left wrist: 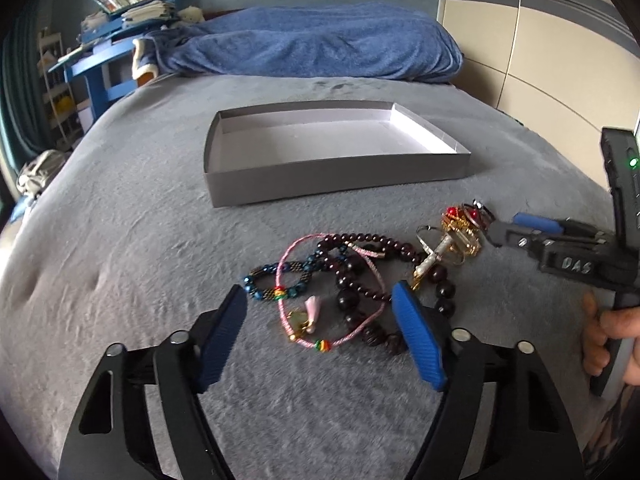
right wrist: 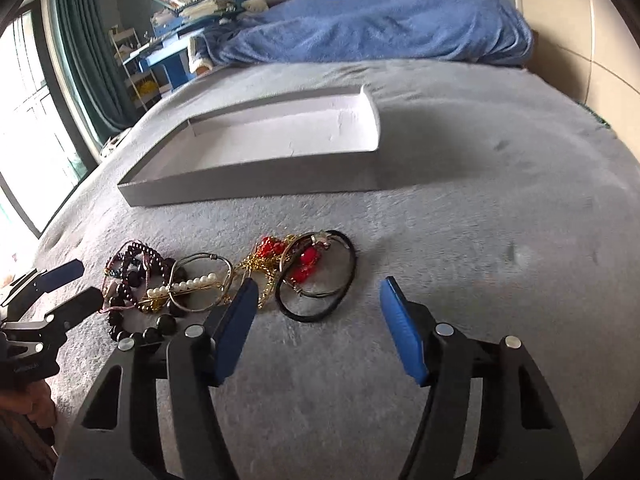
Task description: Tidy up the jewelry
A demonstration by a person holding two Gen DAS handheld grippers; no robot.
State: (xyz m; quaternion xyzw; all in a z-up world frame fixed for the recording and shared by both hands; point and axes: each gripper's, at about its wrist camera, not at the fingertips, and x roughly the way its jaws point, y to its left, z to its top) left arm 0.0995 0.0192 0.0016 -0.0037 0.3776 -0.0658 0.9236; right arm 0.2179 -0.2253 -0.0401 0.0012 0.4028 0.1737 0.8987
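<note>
Grey plush covers the bed point(left wrist: 120, 240), and your jewelry lies in a loose heap on it, just in front of the empty grey box point(left wrist: 336, 184). Starting at the left, your left gripper point(left wrist: 320, 300) hovers over the heap with its fingers point(left wrist: 224, 332) apart and nothing pinched; the pink cord bracelet point(left wrist: 288, 280) and the dark bead strand point(left wrist: 352, 276) lie between them. Both are limp and probably tangled together, so lifting one may drag the other; take the cord at a free loop, not at the knot of overlap. Further right sit the pearl bangle point(right wrist: 188, 284), stiffer and likely easy to pinch across its wire, then the red and gold piece point(right wrist: 280, 260), which looks delicate. Your right gripper point(right wrist: 316, 312) has its fingers point(right wrist: 236, 328) apart and empty, one beside the black hair tie point(right wrist: 320, 312), which is soft, light and springy; grip its band anywhere.
</note>
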